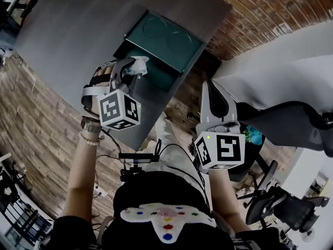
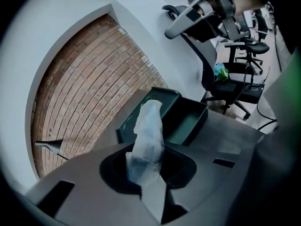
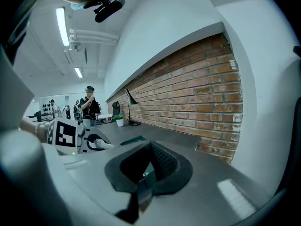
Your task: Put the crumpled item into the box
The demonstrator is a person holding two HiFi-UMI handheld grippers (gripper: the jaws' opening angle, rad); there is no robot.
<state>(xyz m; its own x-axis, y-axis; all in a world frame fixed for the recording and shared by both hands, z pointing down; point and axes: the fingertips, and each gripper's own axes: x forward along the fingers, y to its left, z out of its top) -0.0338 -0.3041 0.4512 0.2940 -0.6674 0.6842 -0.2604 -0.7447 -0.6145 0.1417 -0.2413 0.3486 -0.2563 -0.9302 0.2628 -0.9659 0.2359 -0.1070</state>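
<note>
Readable words, brands, numbers: none legible in any view | Only markings: black-and-white square code patterns, no letters | On: left marker cube [image 1: 119,110]; right marker cube [image 1: 221,151]

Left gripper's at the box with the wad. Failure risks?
1. The left gripper pinches the crumpled item by its lower end only, so it may slip out early.
2. In the head view the tips sit near the edge of the box; a release now could land on the table.
</note>
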